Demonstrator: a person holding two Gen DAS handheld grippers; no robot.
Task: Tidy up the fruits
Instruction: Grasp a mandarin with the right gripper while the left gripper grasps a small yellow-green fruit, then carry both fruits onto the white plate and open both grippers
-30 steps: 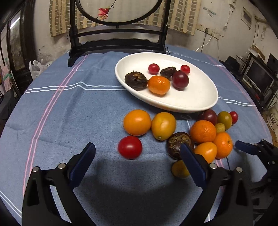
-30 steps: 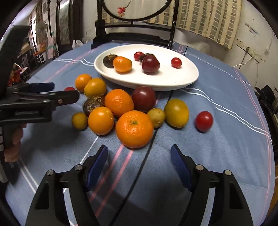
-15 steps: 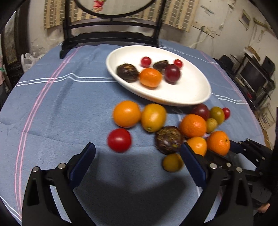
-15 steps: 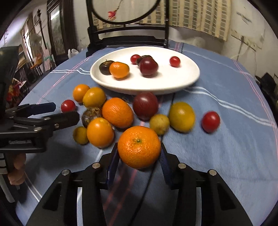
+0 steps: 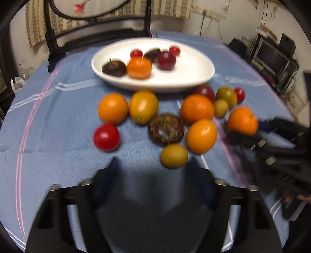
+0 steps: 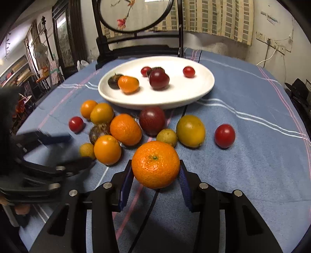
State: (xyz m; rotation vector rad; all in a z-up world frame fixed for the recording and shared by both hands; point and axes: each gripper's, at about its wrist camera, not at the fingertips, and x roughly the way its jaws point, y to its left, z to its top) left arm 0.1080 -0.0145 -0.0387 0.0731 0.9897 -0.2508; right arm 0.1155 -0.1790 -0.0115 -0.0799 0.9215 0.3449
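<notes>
Right wrist view, bottom centre: my right gripper (image 6: 155, 175) is clamped on a mandarin (image 6: 155, 164), both blue pads pressing its flanks, stem end facing the lens. Left wrist view, bottom centre: my left gripper (image 5: 153, 167) has its jaws closing with nothing pressed between them; the small yellow-green fruit (image 5: 173, 155) lies just ahead of the right-hand finger (this frame is motion-blurred).

Middle ground, right wrist view: the loose fruit lies on the blue tablecloth (image 6: 252, 165). From the left of the frame: a red tomato (image 6: 75, 124), an orange fruit (image 6: 88, 109) touching a yellow-orange one (image 6: 102, 115), a dark brown speckled fruit (image 6: 98, 131), a smooth orange fruit (image 6: 107, 149), a rough-skinned orange (image 6: 126, 129), a dark red plum (image 6: 152, 120), a small yellow fruit (image 6: 167, 137), a yellow-green lemon-shaped fruit (image 6: 190, 130), and a second red tomato (image 6: 224, 135) standing apart at right. The left gripper enters from the lower left edge, partly covering the small yellow-green fruit there.

Beyond the cluster, upper centre: a white oval plate (image 6: 194, 93) holds a dark fruit, a small orange, a dark red plum, another dark fruit and two cherry tomatoes.

Background: the cloth carries pink and white stripes; a dark wooden stand with a round painted panel (image 6: 136, 15) rises behind the plate, before a striped curtain (image 6: 217, 19). Wall sockets appear at upper right.
</notes>
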